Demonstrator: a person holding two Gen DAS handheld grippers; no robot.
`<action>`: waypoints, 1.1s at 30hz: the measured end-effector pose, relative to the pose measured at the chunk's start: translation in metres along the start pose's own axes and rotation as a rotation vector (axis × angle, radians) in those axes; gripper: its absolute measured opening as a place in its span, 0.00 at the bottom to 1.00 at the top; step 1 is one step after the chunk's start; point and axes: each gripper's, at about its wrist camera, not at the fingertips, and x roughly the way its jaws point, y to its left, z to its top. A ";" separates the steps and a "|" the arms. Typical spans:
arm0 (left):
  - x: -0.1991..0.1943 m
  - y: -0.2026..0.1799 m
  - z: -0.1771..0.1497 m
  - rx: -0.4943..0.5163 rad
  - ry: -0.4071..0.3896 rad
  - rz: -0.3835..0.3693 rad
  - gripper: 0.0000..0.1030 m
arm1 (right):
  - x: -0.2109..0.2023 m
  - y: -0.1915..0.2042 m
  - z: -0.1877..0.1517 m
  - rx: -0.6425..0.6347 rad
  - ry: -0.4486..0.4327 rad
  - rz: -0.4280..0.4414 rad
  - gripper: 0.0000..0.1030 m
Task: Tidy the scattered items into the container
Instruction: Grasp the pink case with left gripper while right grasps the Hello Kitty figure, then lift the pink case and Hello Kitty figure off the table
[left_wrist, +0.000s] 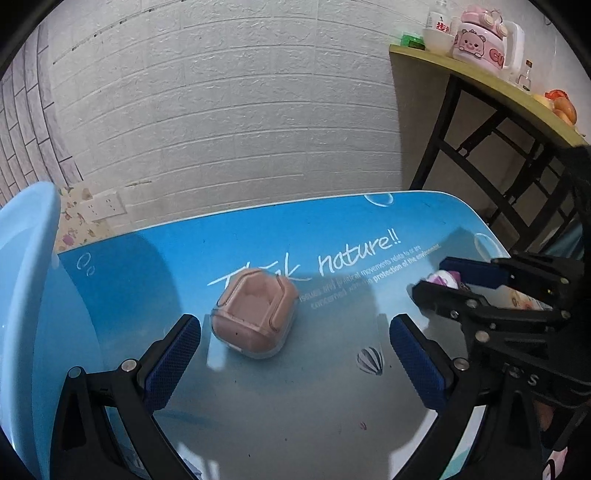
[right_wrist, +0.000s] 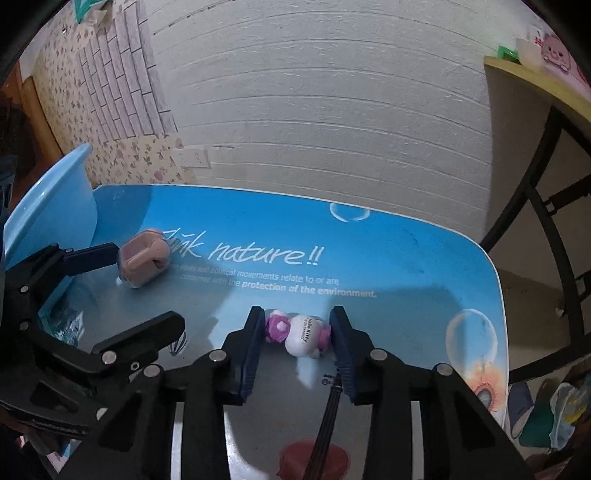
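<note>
A: How far along is the tidying?

B: Barely begun, I'd judge. The pink rounded-square earbud case in its clear shell (left_wrist: 255, 314) sits on the glossy blue printed tabletop (left_wrist: 303, 406), between the spread-wide pads of the left gripper (left_wrist: 295, 354), untouched.

A: And the other side?

B: The right gripper (right_wrist: 297, 341) has its pads clamped on the small white-and-purple Hello Kitty figurine (right_wrist: 297, 334). The light-blue plastic basin (right_wrist: 51, 206) stands at ten o'clock; both items are still outside it.
</note>
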 end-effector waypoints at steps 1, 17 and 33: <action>0.001 0.000 0.001 0.002 0.002 0.001 1.00 | -0.001 0.000 -0.002 0.003 -0.001 0.001 0.36; 0.015 0.014 0.013 -0.019 0.024 -0.044 0.61 | -0.027 -0.025 -0.031 0.111 -0.017 0.017 0.37; -0.022 -0.004 -0.021 0.023 0.030 -0.119 0.45 | -0.052 -0.029 -0.058 0.196 -0.050 0.007 0.36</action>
